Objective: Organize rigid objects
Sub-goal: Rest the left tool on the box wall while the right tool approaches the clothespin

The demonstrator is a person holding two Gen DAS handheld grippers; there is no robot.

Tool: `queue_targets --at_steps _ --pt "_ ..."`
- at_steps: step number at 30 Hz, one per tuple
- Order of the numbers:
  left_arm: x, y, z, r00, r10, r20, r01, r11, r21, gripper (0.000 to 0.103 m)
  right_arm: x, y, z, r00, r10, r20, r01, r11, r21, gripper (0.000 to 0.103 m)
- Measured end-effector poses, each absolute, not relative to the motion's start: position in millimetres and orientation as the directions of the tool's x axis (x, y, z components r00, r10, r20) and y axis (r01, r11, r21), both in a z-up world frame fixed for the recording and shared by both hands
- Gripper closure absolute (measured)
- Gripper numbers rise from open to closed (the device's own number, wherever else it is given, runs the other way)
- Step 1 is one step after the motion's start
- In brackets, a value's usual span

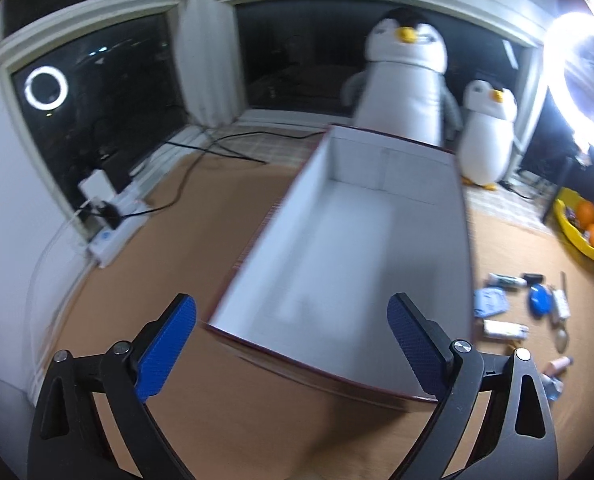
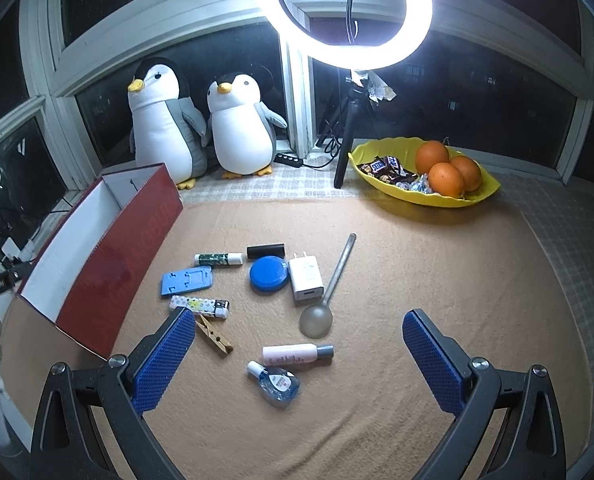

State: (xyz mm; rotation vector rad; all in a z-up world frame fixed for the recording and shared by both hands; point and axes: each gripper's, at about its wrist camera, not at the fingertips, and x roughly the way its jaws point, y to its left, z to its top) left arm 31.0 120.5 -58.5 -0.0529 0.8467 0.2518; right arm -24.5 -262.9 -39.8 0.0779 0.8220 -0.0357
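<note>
- While both claws are held spread wide with nothing between their blue pads, the red box (image 2: 109, 264) is taken as the landmark for everything on the tan mat (image 2: 417, 280).
- The left gripper (image 1: 293, 344) is seen hovering over the near end of the box, whose white interior (image 1: 337, 248) is shown bare; this view is blurred.
- The right gripper (image 2: 299, 354) is held above the mat, to the right of the box, with the small items lying between and beyond its fingers.
- Just right of the box's long red wall, a light-blue phone stand (image 2: 187, 282) and a patterned lighter (image 2: 199, 306) are found, with a wooden clothespin (image 2: 215, 336) close by, partly hidden behind the left finger.
- Slightly farther from the box, a green-and-white lip balm tube (image 2: 218, 258), a black cylinder (image 2: 265, 251), a round blue lid-like disc (image 2: 269, 274) and a white USB charger (image 2: 305, 278) are laid; the disc and charger appear to touch.
- Beyond the charger, a translucent spoon (image 2: 329, 292) is laid with its bowl toward the camera.
- Nearest the right gripper, a pink bottle with a grey cap (image 2: 297, 354) and a small blue-liquid bottle (image 2: 275, 384) are seen on their sides.
- Well apart from the box, a yellow bowl (image 2: 477, 194) of oranges (image 2: 447, 178) and candy is placed.
- Behind the box's far end, two plush penguins (image 2: 201, 128) are stood at the window, with a lit ring light (image 2: 343, 4) off to their right.
</note>
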Motion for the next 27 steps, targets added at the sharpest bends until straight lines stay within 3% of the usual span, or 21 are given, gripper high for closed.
queue_targets --at_steps 2,7,14,16,27 --pt "38 136 -63 0.621 0.223 -0.751 -0.263 0.962 0.068 0.009 -25 -264 -42 0.672 -0.008 -0.74 0.071 0.996 0.054 0.001" --pt "54 160 -80 0.575 0.243 -0.781 -0.282 0.955 0.089 0.026 -30 -267 -48 0.643 -0.023 -0.766 0.097 0.994 0.051 0.005" --pt "63 178 -98 0.538 0.224 -0.813 -0.273 0.958 0.084 0.046 -28 -269 -65 0.581 -0.023 -0.813 0.119 0.991 0.057 0.026" --pt "66 182 -101 0.534 0.215 -0.818 -0.267 0.961 0.079 0.055 -28 -266 -73 0.557 -0.016 -0.83 0.12 0.991 0.062 0.03" --pt "79 179 -116 0.533 0.116 -0.838 -0.172 0.985 0.027 0.077 -9 -220 -106 0.494 0.055 -0.868 0.013 0.997 0.07 0.045"
